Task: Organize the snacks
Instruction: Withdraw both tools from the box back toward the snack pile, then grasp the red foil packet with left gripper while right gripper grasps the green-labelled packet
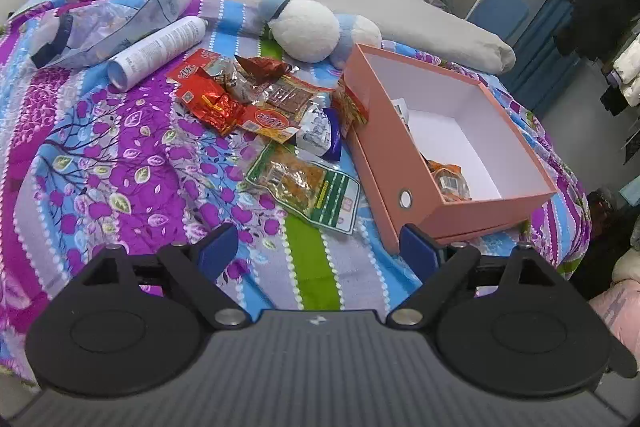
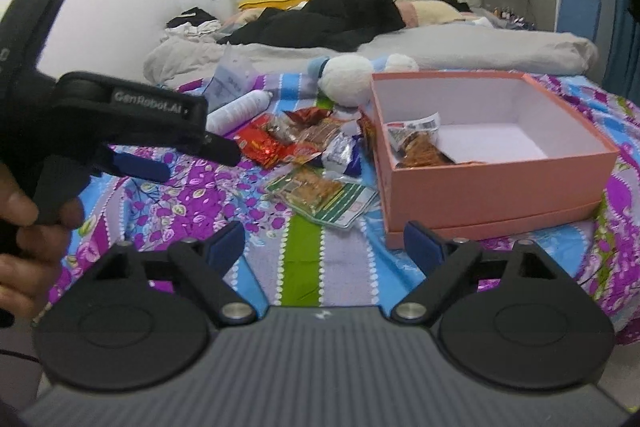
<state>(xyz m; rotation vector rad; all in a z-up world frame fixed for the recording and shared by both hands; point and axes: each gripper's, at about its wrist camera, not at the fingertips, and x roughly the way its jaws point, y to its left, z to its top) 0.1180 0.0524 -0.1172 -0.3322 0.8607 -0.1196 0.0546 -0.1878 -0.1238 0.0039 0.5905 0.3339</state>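
- Left tongs (image 1: 318,247): spread wide, empty, near the box (image 1: 384,143), above the bedspread.
- Right tongs (image 2: 324,247): spread wide, empty, before the box's corner.

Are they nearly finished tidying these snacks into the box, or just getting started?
Early on. The open pink cardboard box already holds a packet or two. Both tools, left and right, are open and empty. A pile of red and orange foil packets and a green-edged packet still lie on the bedspread.
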